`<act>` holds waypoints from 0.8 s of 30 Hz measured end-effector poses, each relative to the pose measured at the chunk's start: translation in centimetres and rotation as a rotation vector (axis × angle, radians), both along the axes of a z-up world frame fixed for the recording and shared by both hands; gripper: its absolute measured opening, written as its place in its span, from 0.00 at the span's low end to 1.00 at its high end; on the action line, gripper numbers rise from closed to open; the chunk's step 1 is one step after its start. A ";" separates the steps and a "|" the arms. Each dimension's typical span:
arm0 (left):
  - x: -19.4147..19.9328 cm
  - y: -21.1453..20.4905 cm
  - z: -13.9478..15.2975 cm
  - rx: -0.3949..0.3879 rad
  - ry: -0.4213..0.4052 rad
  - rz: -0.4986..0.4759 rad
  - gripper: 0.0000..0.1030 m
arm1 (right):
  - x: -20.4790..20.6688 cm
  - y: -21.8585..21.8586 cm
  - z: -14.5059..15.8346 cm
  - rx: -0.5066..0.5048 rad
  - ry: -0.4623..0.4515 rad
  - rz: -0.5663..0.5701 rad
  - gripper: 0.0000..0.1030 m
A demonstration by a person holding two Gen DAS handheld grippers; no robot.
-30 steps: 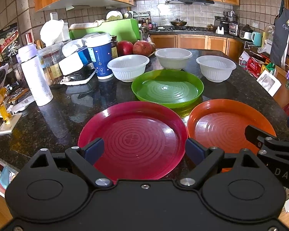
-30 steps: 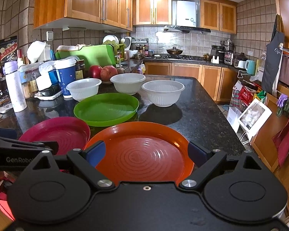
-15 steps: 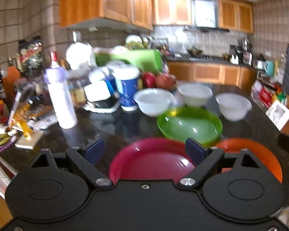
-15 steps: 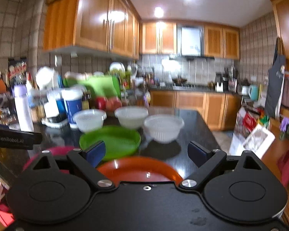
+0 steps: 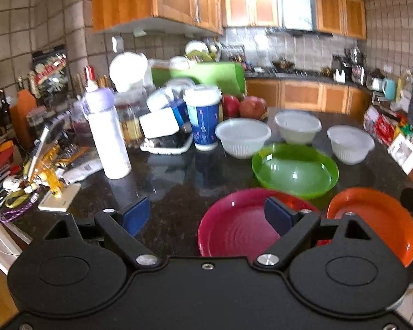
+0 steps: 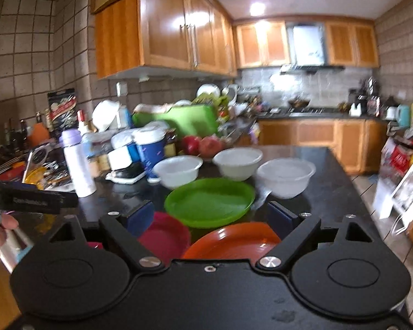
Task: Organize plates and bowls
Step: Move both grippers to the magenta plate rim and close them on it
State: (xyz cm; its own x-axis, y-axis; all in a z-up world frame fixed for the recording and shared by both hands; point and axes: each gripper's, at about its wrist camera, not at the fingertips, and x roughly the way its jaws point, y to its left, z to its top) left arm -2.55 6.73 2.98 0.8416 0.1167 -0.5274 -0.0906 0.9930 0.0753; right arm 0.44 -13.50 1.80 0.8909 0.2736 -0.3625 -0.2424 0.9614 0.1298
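On the black counter lie a red plate [image 5: 234, 228], an orange plate [image 5: 377, 220] and a green plate [image 5: 294, 169]. Three white bowls stand behind them: left [image 5: 242, 137], middle [image 5: 297, 126], right [image 5: 349, 143]. My left gripper [image 5: 206, 214] is open and empty, above the counter just left of the red plate. My right gripper [image 6: 210, 217] is open and empty, above the near edges of the red plate [image 6: 165, 236] and orange plate [image 6: 234, 239]. The green plate [image 6: 209, 200] and the three bowls [image 6: 179, 170] lie beyond it.
Clutter fills the counter's left side: a white bottle [image 5: 107, 143], a blue cup [image 5: 203, 121], a phone stand [image 5: 49, 170], red fruit [image 5: 250, 107] and a green board [image 5: 206, 74]. The counter's right edge drops to the floor by a bag [image 6: 404, 187].
Both grippers have pulled back and up from the plates. The left view has swung left, so the plates now sit at its lower right. Both stayed open.
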 end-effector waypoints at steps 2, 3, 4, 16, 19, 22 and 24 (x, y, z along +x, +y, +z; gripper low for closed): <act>0.5 0.4 -0.5 0.000 0.038 -0.024 0.84 | 0.4 0.6 -0.3 0.012 0.037 0.025 0.88; 0.9 0.6 -0.8 -0.002 0.062 -0.039 0.84 | 0.5 0.8 -0.5 0.019 0.055 0.036 0.86; 1.1 0.8 -1.0 -0.003 0.078 -0.051 0.84 | 0.7 1.2 -0.6 0.027 0.076 0.047 0.85; 3.8 3.3 -3.0 0.003 0.189 -0.169 0.72 | 2.6 5.2 -1.9 -0.010 0.159 0.046 0.83; 4.5 3.3 -3.3 0.028 0.203 -0.219 0.72 | 3.3 6.3 -1.9 -0.043 0.160 0.070 0.72; 5.1 3.4 -3.6 0.039 0.216 -0.253 0.68 | 4.4 7.3 -2.3 -0.079 0.174 0.065 0.71; 5.6 3.5 -3.8 0.043 0.232 -0.264 0.66 | 5.3 7.7 -2.7 -0.093 0.183 0.061 0.68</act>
State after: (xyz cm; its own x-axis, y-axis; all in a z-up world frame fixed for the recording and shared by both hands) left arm 3.00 10.20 -0.81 0.7042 -0.0624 -0.7073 0.1930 0.9754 0.1062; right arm 5.78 -5.75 -0.90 0.7907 0.2827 -0.5429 -0.2811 0.9556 0.0882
